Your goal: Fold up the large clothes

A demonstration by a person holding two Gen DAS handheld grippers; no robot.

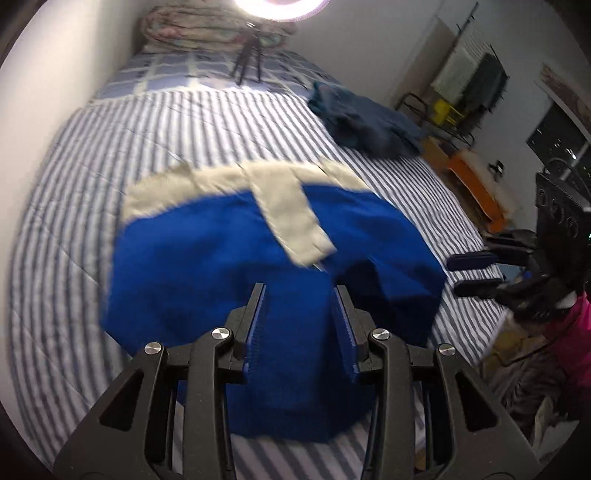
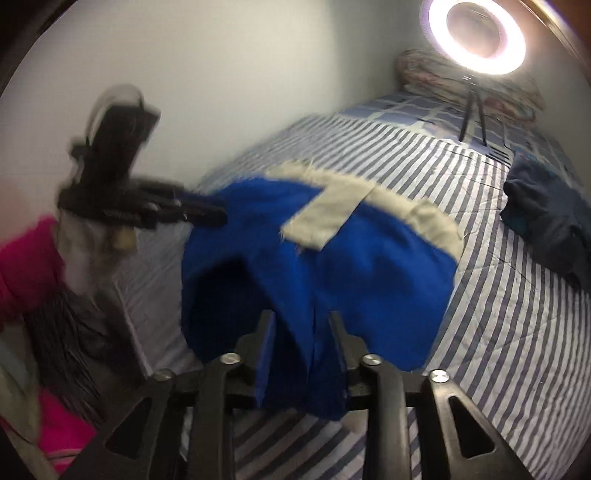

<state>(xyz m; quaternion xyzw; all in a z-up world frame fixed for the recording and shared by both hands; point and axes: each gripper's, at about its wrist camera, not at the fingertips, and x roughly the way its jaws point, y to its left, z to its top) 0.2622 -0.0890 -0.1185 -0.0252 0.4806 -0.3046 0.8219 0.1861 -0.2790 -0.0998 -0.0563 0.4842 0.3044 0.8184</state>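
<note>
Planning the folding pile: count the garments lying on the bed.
2: the blue garment with cream trim, nearest the grippers, and a dark blue garment crumpled near the bed's far edge. Others may be hidden.

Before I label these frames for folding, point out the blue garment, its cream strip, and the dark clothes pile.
blue garment (image 1: 207, 266): left wrist view, main blue panel.
cream strip (image 1: 291, 218): left wrist view, middle of the strip.
dark clothes pile (image 1: 365, 122): left wrist view, centre of the heap.

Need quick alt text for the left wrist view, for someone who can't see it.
The left gripper hovers open over a blue garment with cream trim, lying on a striped bed. The right gripper, also open, enters from the right edge; a dark blue garment lies farther up the bed, and a ring light glows at the top.
</note>
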